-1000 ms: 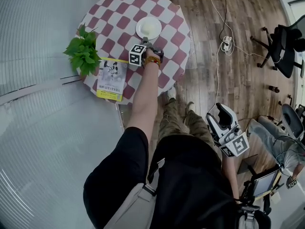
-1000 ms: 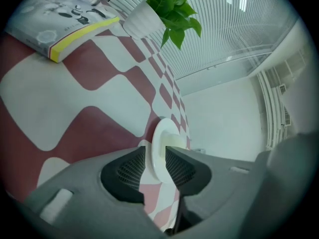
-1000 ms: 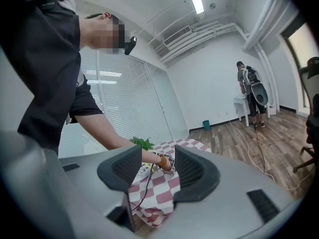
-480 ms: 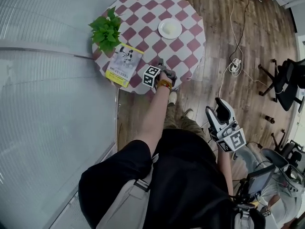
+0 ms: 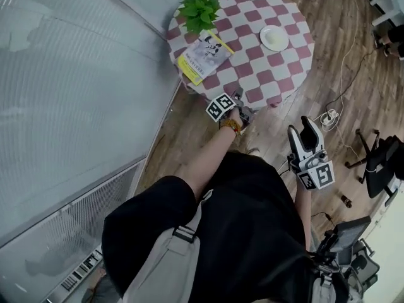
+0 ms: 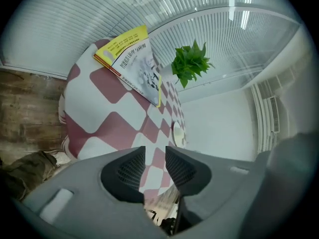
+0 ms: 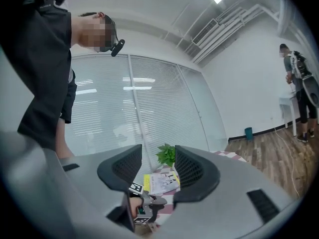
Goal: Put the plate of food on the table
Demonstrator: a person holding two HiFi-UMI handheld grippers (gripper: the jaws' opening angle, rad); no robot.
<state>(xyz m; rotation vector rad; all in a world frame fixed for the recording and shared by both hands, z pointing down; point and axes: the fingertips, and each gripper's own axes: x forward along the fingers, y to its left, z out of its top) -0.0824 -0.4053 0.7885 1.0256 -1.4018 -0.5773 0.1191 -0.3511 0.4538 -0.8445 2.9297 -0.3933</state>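
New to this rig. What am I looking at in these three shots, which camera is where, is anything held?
No robot: a person holds a two-jaw tool in each hand. The top-down picture is from a camera on their head: the left tool is near the edge of the round checked table, the right tool beside their body. The other two pictures come from a camera riding on each tool, looking along its jaws. On the table lie a white plate, a leafy plant and a booklet. Both tools have their jaws apart with nothing between them, so nothing is held.
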